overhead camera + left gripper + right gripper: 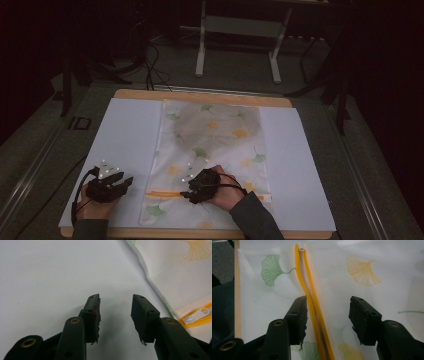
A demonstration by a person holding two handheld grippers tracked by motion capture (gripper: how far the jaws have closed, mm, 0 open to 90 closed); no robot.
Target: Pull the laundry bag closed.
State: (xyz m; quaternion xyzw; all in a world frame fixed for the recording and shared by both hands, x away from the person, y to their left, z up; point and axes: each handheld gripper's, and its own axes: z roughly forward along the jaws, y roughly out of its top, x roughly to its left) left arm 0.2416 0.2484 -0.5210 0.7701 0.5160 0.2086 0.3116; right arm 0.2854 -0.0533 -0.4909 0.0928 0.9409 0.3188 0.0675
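White sheet [125,135] under the left gripper [115,308] — jaws wide, empty; the mesh bag [180,277] lies at its 2 o'clock. Right gripper [328,312] — jaws wide over the bag's orange zipper [312,302], pull [301,246] at 12 o'clock.

A white sheet [125,135] is lying over a wooden table [200,95]; a white stand [240,45] is standing on the grey floor [40,145] beyond.
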